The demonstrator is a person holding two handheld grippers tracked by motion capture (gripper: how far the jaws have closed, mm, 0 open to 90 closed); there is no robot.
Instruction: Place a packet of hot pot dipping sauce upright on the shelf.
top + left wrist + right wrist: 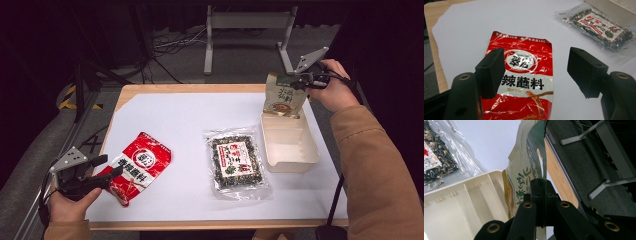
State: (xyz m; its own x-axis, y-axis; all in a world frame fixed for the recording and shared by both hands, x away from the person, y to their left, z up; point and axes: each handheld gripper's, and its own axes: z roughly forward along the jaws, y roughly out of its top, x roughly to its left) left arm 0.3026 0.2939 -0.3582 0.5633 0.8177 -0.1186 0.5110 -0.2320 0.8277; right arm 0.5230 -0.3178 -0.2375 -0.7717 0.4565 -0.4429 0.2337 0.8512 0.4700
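Right gripper point(295, 80) clamped on cream pouch point(283, 97) over tray point(290, 150); left gripper point(107, 167) wide above red packet point(140, 167)

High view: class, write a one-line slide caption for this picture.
Right gripper holds a cream packet over the beige tray; left gripper waits open at the red packet.

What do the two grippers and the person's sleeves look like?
Both the left gripper and the right gripper are black, each topped by a grey three-cornered plate. Their jaws are blocky black pads on arms with brass-coloured rivets. A black cable trails from the right one. The sleeves are tan.
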